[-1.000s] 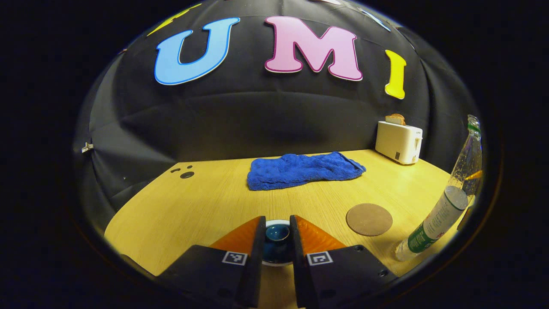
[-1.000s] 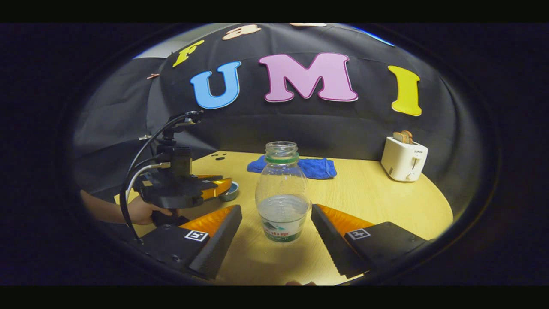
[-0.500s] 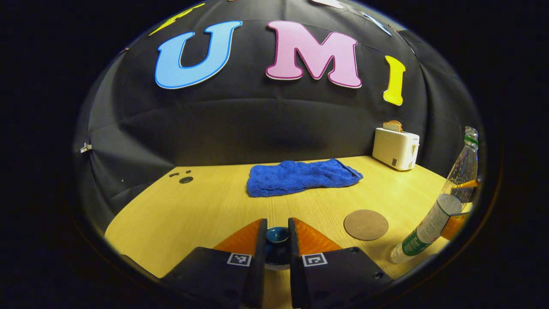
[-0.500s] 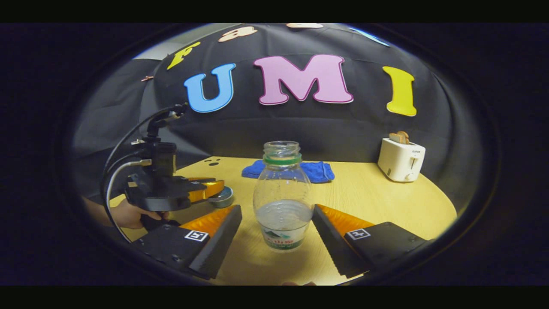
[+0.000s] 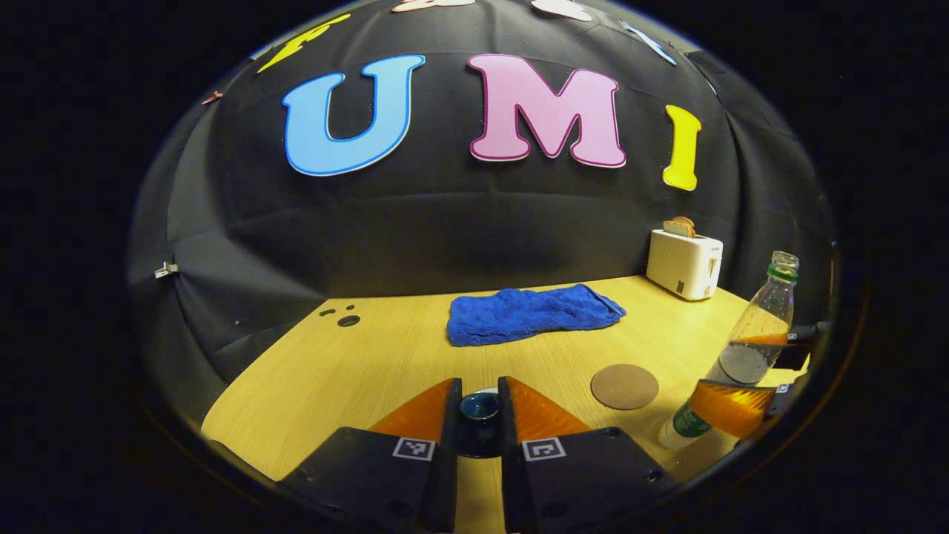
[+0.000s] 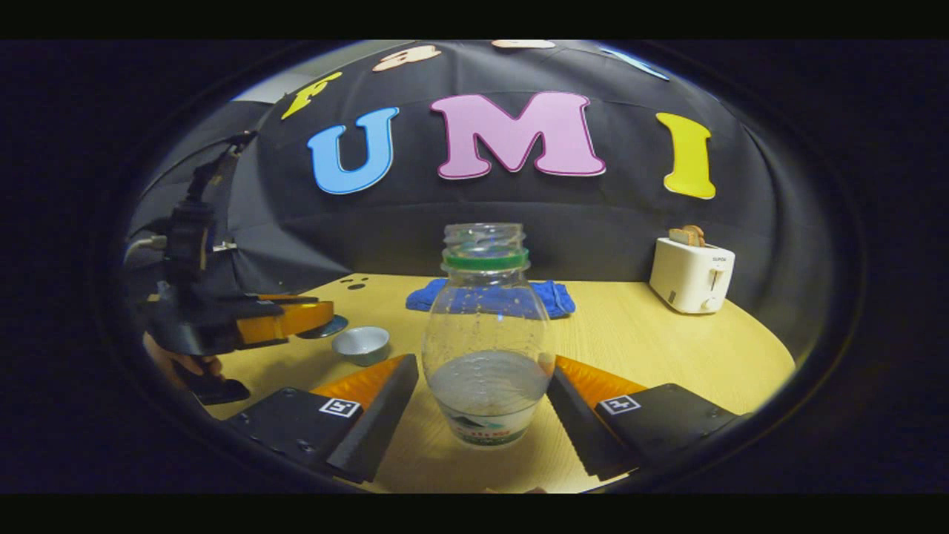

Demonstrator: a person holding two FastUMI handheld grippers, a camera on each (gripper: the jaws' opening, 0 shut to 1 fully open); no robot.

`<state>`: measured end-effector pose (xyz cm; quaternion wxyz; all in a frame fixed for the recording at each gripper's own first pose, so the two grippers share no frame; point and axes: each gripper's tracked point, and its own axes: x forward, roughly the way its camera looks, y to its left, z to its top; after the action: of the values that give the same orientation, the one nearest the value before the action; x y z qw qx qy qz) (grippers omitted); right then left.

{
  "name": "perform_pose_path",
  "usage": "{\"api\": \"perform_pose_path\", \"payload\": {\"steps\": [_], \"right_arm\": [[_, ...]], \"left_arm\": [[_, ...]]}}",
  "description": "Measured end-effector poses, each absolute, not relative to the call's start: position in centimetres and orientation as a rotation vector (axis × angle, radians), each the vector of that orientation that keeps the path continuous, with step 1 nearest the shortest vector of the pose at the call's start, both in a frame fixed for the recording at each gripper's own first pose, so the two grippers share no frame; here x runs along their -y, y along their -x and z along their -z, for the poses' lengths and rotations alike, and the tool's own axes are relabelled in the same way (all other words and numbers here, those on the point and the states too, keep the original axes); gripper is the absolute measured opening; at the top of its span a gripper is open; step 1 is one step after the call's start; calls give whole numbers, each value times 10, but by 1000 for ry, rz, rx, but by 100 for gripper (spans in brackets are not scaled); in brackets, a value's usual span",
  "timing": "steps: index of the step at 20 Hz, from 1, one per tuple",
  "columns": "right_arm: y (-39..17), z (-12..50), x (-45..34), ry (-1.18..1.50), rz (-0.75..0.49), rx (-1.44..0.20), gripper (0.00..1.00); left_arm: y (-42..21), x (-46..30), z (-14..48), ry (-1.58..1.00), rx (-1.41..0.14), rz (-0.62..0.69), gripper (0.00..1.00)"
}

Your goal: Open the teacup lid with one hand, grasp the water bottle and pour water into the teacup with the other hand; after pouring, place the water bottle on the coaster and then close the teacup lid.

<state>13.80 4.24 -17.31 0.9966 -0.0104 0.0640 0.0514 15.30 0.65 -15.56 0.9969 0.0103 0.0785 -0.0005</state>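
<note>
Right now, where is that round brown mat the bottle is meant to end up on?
In the left gripper view the coaster lies flat on the table, right of centre, between the left tool and the water bottle, in front of the blue towel.

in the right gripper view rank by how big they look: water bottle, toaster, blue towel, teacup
1. water bottle, though it stands nearest the camera
2. blue towel, partly behind the bottle
3. toaster, close to the towel, so unsure
4. teacup
</note>
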Motion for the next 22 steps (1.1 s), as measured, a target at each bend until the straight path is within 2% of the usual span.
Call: {"api": "perform_pose_path", "payload": {"steps": [6,7,8,14,16,17,18,20,22], "right_arm": [[-152,183,-37,55,-80,-135,98],[-153,182,-37,53,-80,-135,94],[-154,182,-36,54,-79,-140,80],[-161,182,-40,154,-86,-159,78],[-165,179,-40,215,-89,-171,75],[-167,178,-41,249,-93,-178,75],[-170,175,-41,290,-94,-178,75],[-179,165,-36,399,-80,-172,75],[-193,156,-32,508,-70,-156,75]], "left_arm": [[-144,-10,167,55,-192,-10,28],[-143,-14,169,63,-197,-23,28],[-141,-18,170,72,-200,-36,28],[-133,-40,184,113,-218,-98,28],[-131,-45,186,127,-218,-112,28],[-130,-48,185,130,-216,-119,24],[-128,-50,184,131,-212,-126,28],[-123,-56,178,130,-196,-137,25],[-120,-63,173,134,-183,-142,28]]}}
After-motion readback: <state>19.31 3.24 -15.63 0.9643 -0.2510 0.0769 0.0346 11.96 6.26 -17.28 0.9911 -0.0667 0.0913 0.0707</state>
